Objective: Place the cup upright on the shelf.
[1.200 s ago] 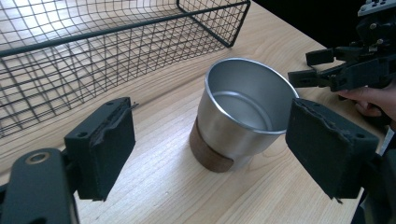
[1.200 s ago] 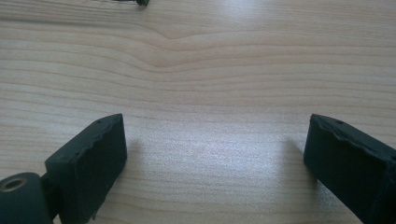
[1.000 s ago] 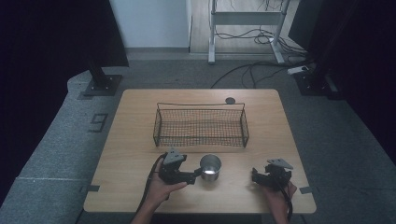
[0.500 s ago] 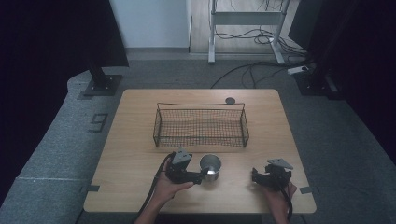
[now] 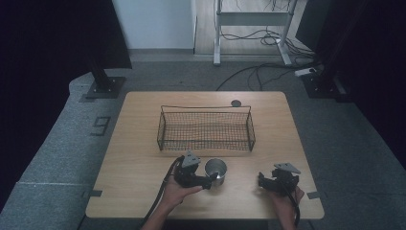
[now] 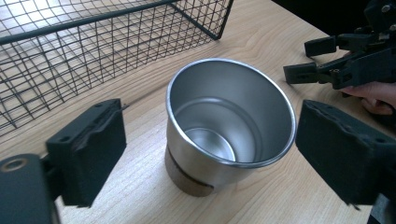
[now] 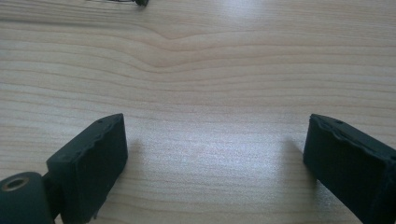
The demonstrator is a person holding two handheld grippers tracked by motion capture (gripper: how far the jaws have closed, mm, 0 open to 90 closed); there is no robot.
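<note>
A shiny metal cup (image 5: 216, 171) stands upright and empty on the wooden table (image 5: 139, 143), just in front of a black wire basket (image 5: 206, 139). My left gripper (image 5: 209, 180) is open, and in the left gripper view its two pads (image 6: 88, 149) stand on either side of the cup (image 6: 229, 126) without touching it. My right gripper (image 5: 264, 181) rests near the table's front right. It is open, with only bare wood (image 7: 196, 56) between its jaws. It also appears in the left gripper view as the right gripper (image 6: 341, 65), beyond the cup.
The wire basket (image 6: 70, 56) is empty and takes up the middle of the table. A small black disc (image 5: 235, 103) lies at the far edge. Grey carpet, stand bases and cables surround the table.
My left gripper has slid to the right, bringing its open jaws around the cup. The cup, basket and right gripper have stayed put.
</note>
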